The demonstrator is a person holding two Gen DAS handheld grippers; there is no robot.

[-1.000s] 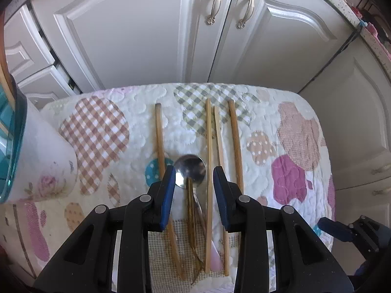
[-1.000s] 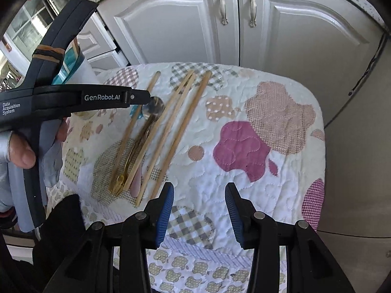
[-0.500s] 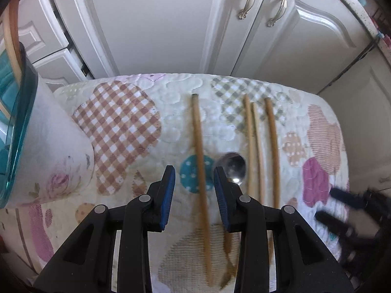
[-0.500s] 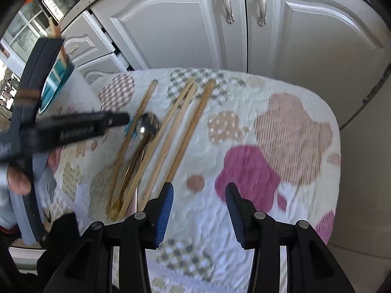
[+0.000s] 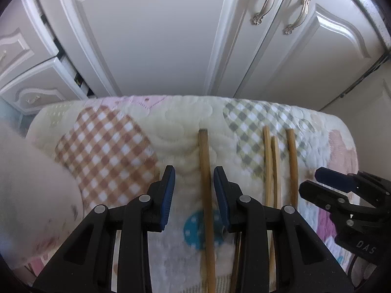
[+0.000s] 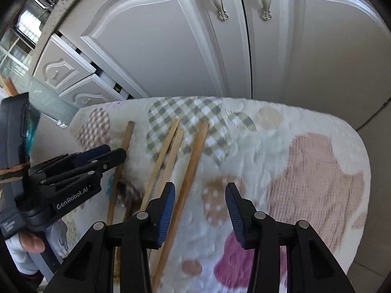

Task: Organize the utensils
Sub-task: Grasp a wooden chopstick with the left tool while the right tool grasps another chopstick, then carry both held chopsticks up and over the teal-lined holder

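Four wooden chopsticks lie lengthwise on a quilted patchwork cloth point(image 5: 110, 151). The leftmost chopstick point(image 5: 204, 161) runs between the blue pads of my left gripper point(image 5: 194, 173), which is open and low over it, pads apart from it. The three other chopsticks point(image 5: 276, 161) lie to its right. Only a dark sliver of the metal spoon point(image 5: 223, 232) shows behind my right-hand finger. In the right wrist view, my right gripper point(image 6: 200, 190) is open above the rightmost chopstick point(image 6: 195, 161), which passes close to its left pad. The left gripper point(image 6: 113, 153) hovers over the leftmost chopstick point(image 6: 127, 141).
A white flower-printed cup point(image 5: 29, 183) stands blurred at the cloth's left edge. White cabinet doors point(image 5: 158, 36) and drawers point(image 6: 66, 70) rise behind the cloth's far edge. The right gripper point(image 5: 327, 180) reaches in at the right of the left wrist view. A hand point(image 6: 31, 241) holds the left tool.
Both grippers moved forward and lower over the cloth. The left shifted from the spoon to the leftmost chopstick; the right came closer to the rightmost chopstick. Both stayed open.
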